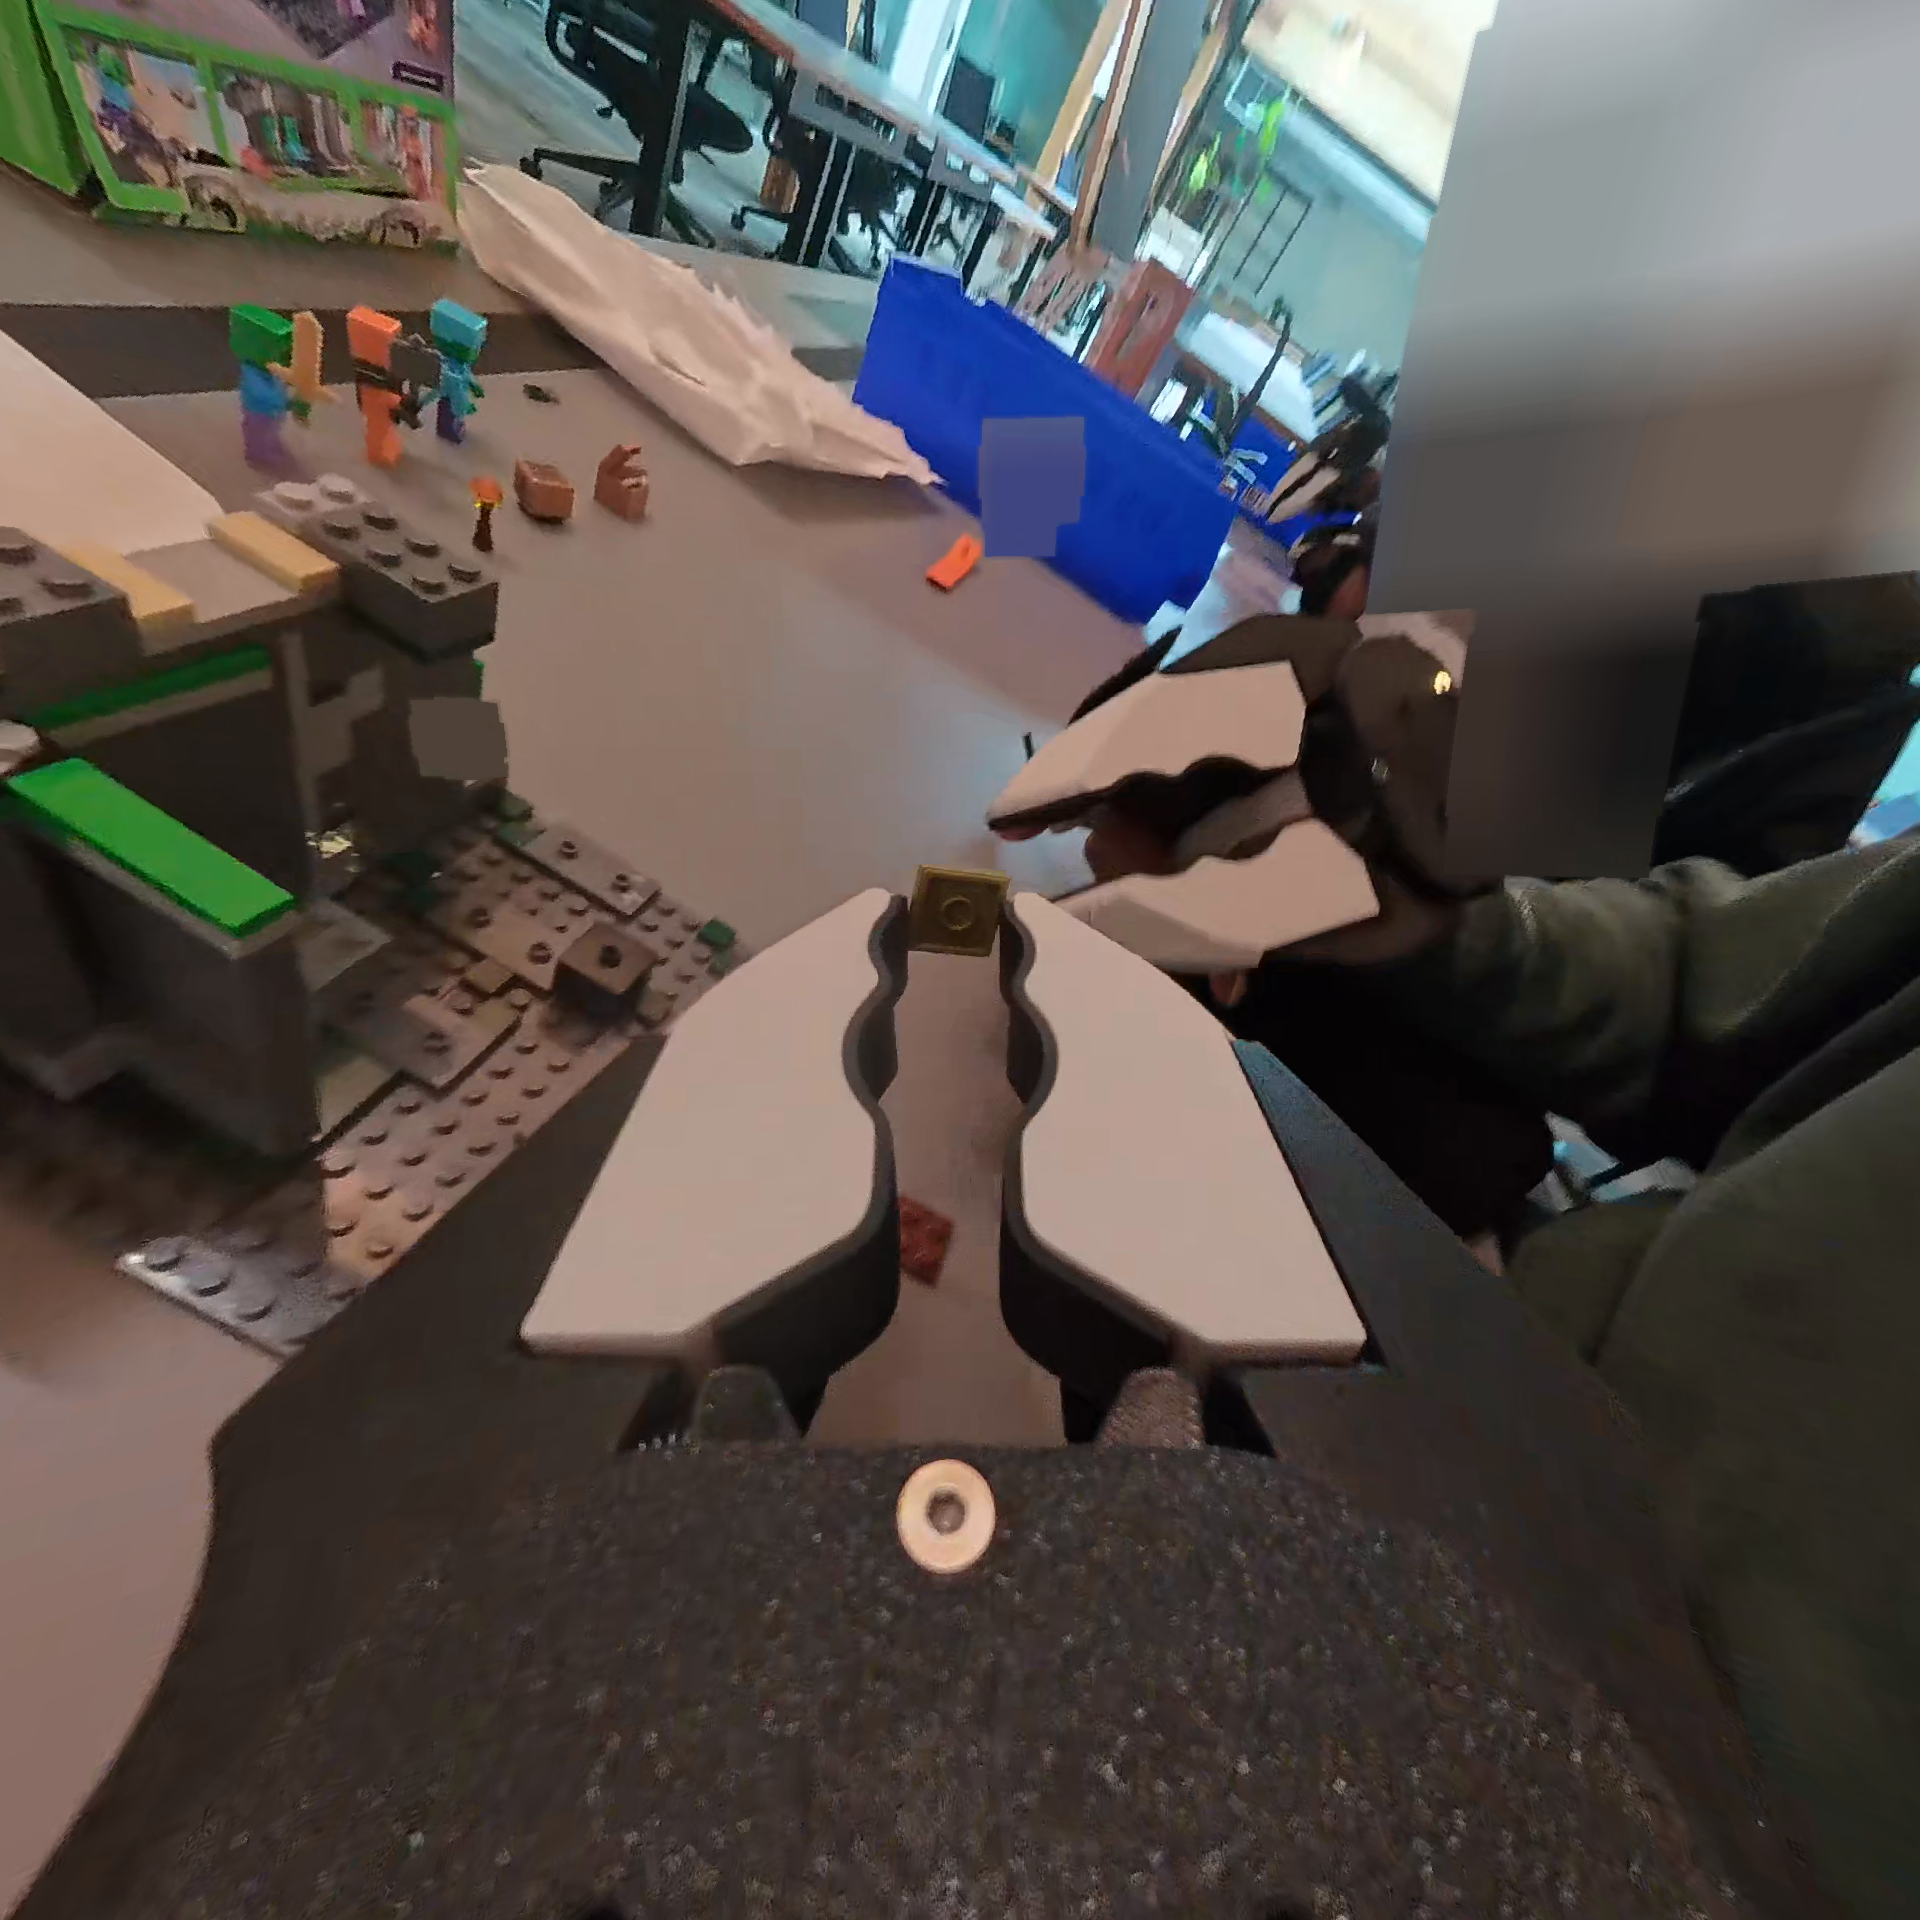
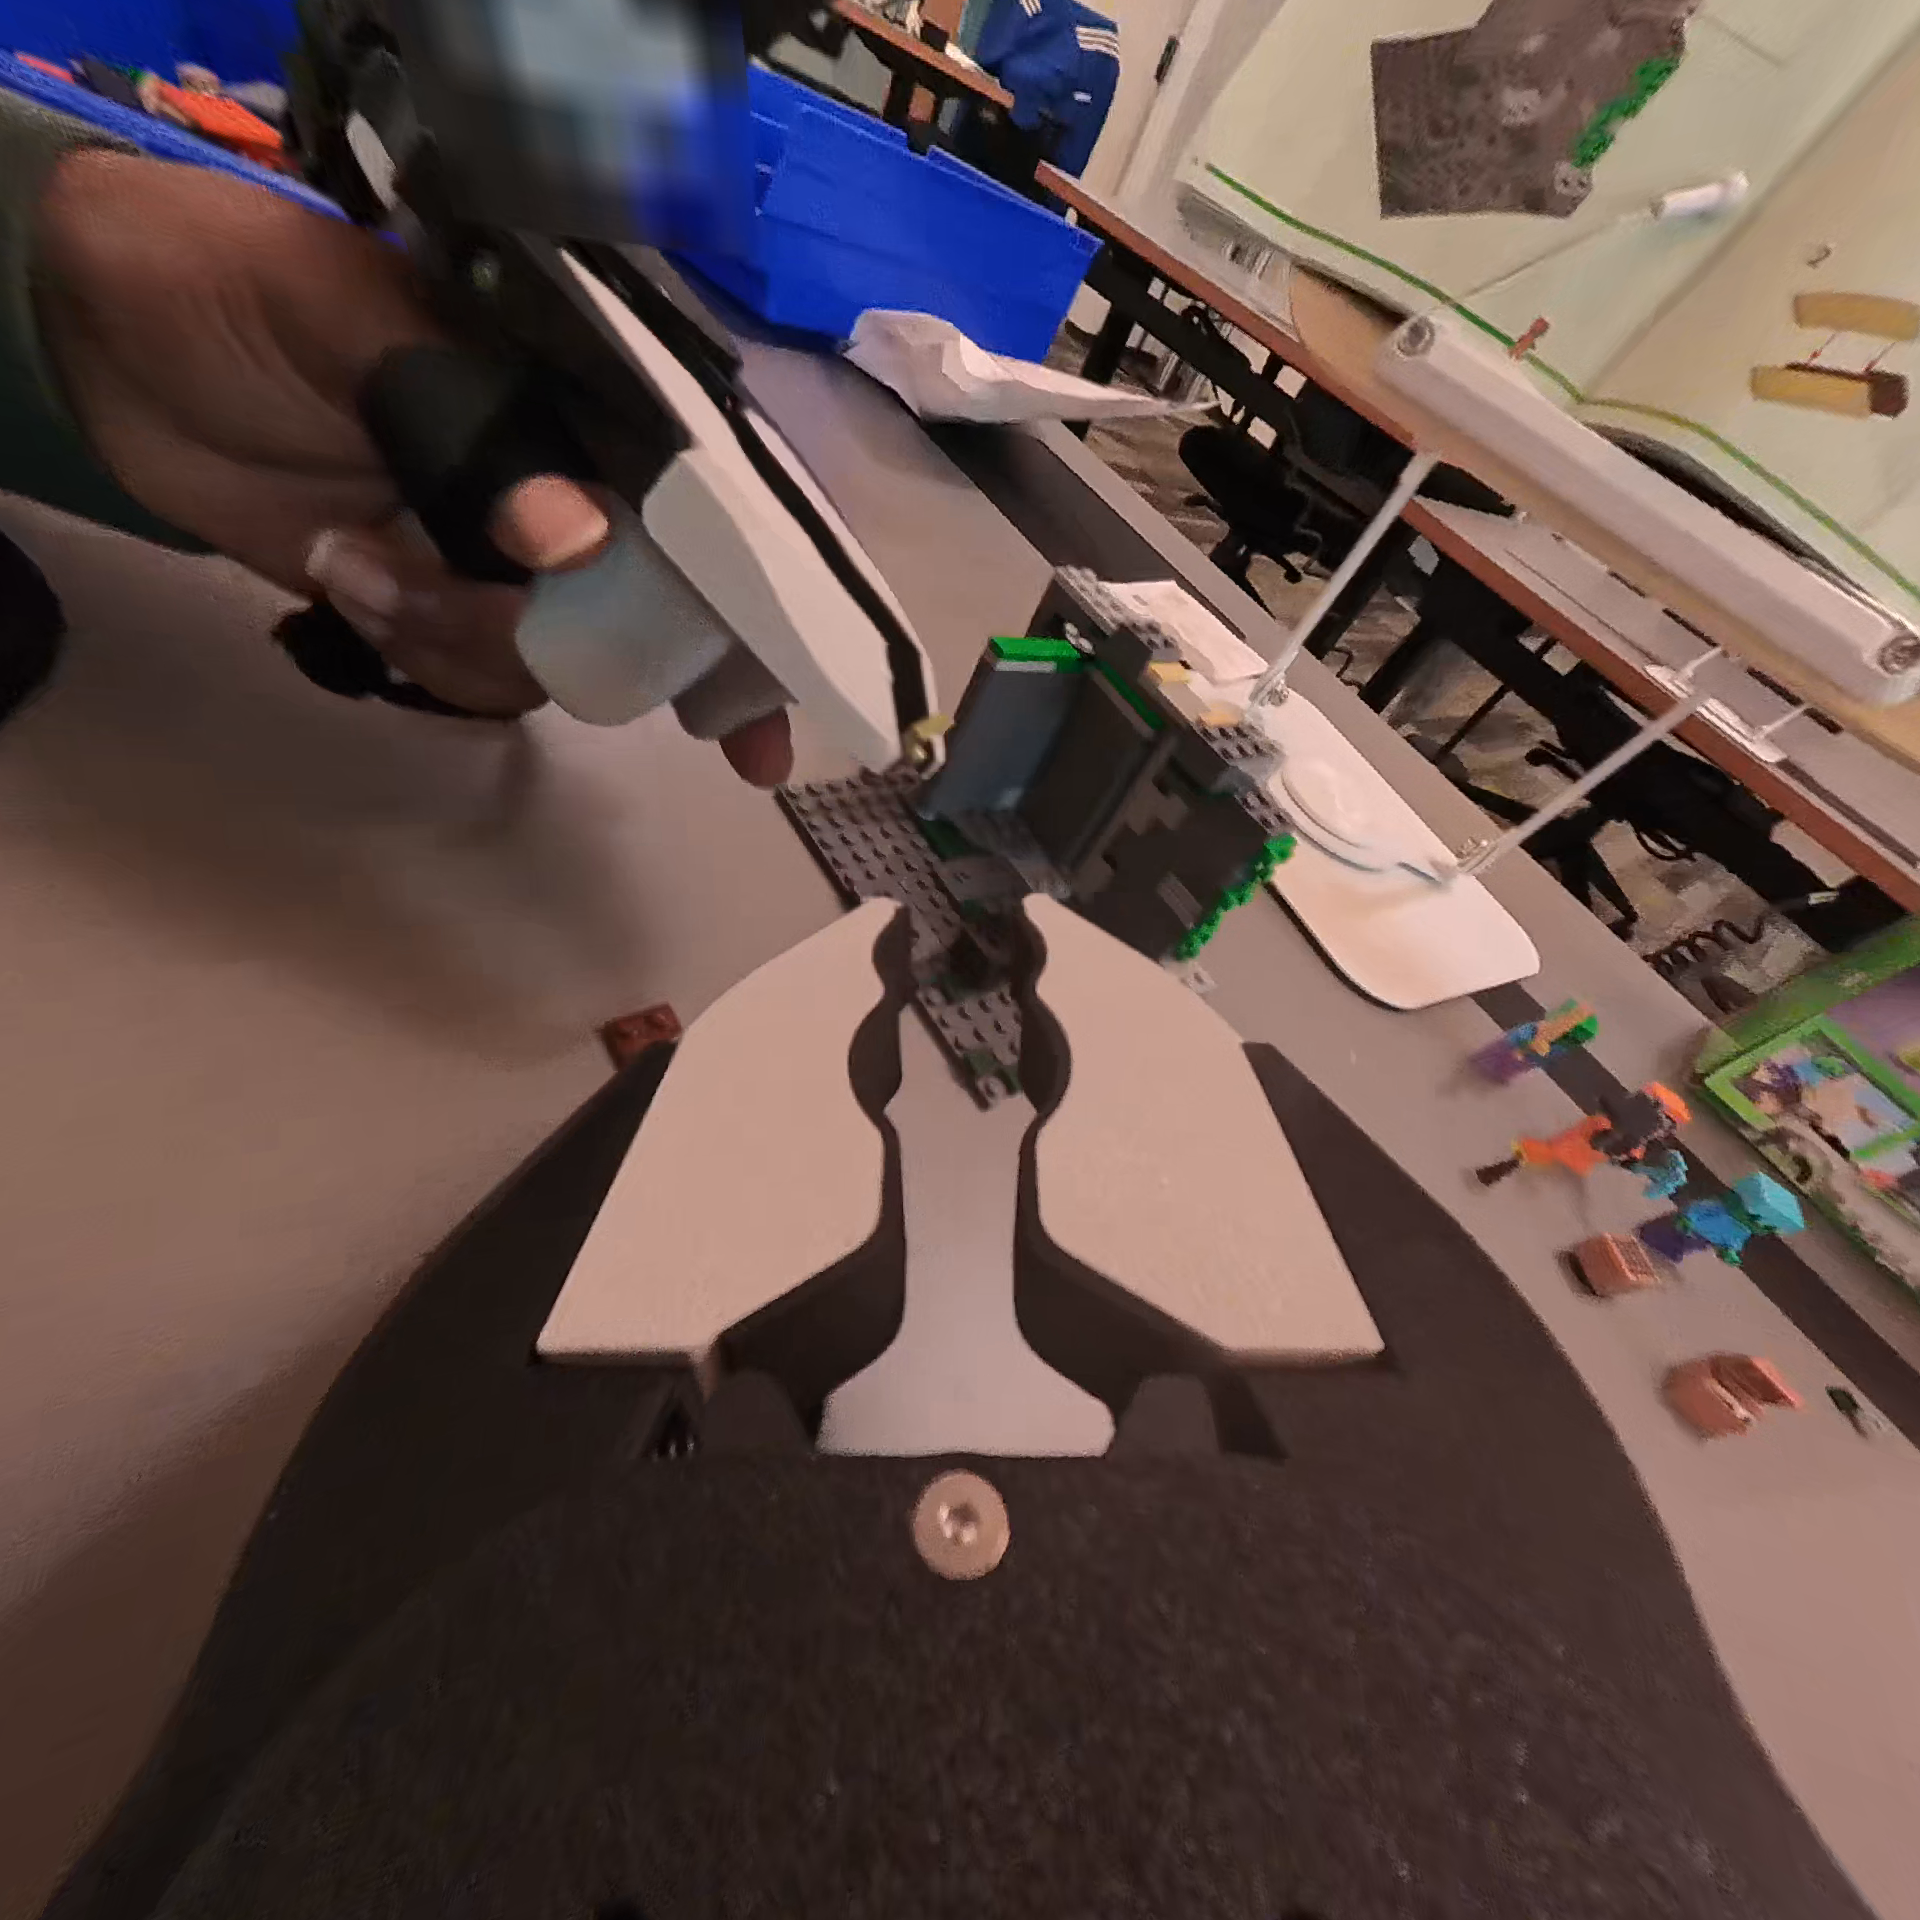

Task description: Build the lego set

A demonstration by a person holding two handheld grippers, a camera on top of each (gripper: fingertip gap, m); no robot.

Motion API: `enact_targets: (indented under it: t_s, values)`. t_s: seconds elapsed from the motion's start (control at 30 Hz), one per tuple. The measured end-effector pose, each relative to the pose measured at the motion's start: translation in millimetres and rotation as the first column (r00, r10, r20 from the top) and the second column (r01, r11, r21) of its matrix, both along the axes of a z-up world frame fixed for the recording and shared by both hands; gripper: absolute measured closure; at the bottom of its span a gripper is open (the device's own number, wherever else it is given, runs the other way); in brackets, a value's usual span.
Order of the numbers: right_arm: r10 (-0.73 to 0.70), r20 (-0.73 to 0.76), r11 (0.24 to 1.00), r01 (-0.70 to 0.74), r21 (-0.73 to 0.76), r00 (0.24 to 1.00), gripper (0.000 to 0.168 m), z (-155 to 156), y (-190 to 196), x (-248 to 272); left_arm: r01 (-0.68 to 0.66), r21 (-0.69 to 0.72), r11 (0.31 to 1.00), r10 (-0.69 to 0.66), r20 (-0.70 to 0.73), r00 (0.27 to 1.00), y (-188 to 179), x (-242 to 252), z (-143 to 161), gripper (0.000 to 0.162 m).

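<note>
My left gripper is shut on a small gold square plate with one stud, pinched at the fingertips above the table. The grey and green lego build stands on its studded baseplate to the left. In the right wrist view the left gripper holds the gold plate just beside the build. My right gripper is slightly open and empty, pointing at the baseplate. It also shows in the left wrist view, to the right of the gold plate.
A red-brown plate lies on the table under my left gripper. Three minifigures, brown pieces, an orange piece, a white paper bag, the set box and a blue bin lie beyond. An instruction stand's white base stands behind the build. The tips of both grippers are at nearly the same place.
</note>
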State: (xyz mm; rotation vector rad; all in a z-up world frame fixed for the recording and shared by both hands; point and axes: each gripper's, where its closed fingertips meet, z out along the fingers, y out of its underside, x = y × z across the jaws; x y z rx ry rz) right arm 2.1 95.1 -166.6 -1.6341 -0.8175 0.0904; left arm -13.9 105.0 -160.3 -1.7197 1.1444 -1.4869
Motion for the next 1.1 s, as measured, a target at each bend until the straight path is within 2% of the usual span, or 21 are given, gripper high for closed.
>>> enact_targets:
  t_s: [0.1,0.27,0.47,0.7,0.8,0.97,1.1]
  values:
    - [0.003,-0.010,1.000,-0.003,0.031,1.000,0.147,6,0,-11,-0.026,-0.093,0.995,0.031,0.057,0.998,-2,1,6,0.146]
    - [-0.025,0.014,0.993,0.023,0.116,1.000,0.146,18,3,-24,0.003,-0.240,0.971,0.037,0.163,0.986,-12,4,15,0.146]
    - [-0.064,0.030,0.981,0.058,0.186,0.997,0.153,29,3,-24,0.069,-0.354,0.933,0.033,0.274,0.961,-16,1,23,0.146]
    - [-0.028,0.100,0.967,0.002,0.254,0.995,0.162,34,-5,-30,0.155,-0.364,0.919,-0.028,0.332,0.943,-23,-2,29,0.146]
    - [0.011,0.184,0.952,-0.067,0.300,0.983,0.163,35,-12,-33,0.206,-0.313,0.927,-0.103,0.315,0.944,-30,-6,30,0.146]
    - [-0.028,0.466,0.887,-0.193,0.419,0.884,0.164,28,-20,-34,0.228,-0.142,0.963,-0.206,0.155,0.966,-40,-11,19,0.144]
    - [-0.060,0.593,0.860,-0.261,0.439,0.803,0.164,18,-22,-40,0.241,-0.131,0.962,-0.231,0.087,0.969,-43,-16,11,0.140]
